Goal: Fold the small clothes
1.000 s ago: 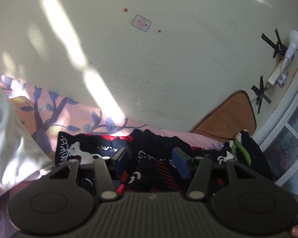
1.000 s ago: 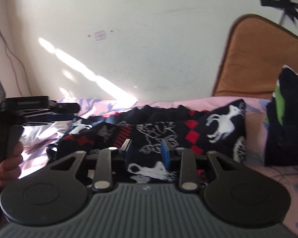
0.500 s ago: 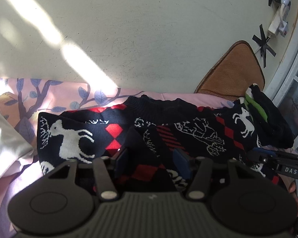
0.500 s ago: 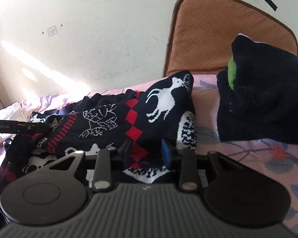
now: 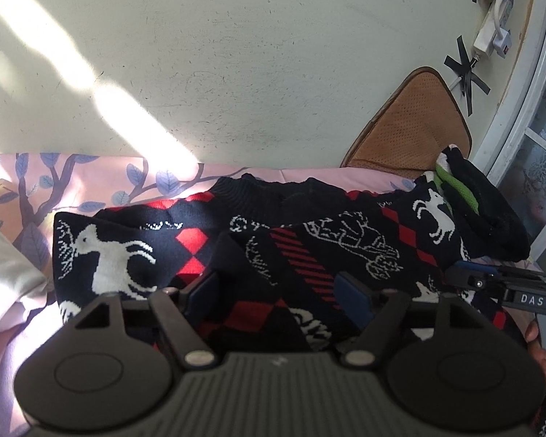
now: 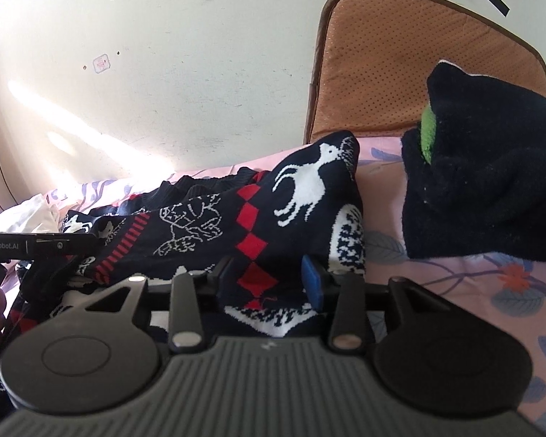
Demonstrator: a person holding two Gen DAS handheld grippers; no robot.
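Both tongs are opening over the dark reindeer sweater point(image 5: 345, 240): the left tongs point(image 5: 278, 293) and right tongs point(image 6: 269, 278) each straddle its near edge, pads loose. It lies on the pink bedsheet point(image 6: 455, 273) beside a black garment point(image 6: 491, 189).

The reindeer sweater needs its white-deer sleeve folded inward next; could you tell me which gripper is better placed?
Probably the left gripper: that sleeve of the sweater lies just beside its opening jaws, whereas the right gripper sits at the opposite side.

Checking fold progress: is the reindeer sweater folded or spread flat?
Partly folded: the reindeer sweater lies on the bed with its sides doubled inward over the middle, bottom edge still bunched.
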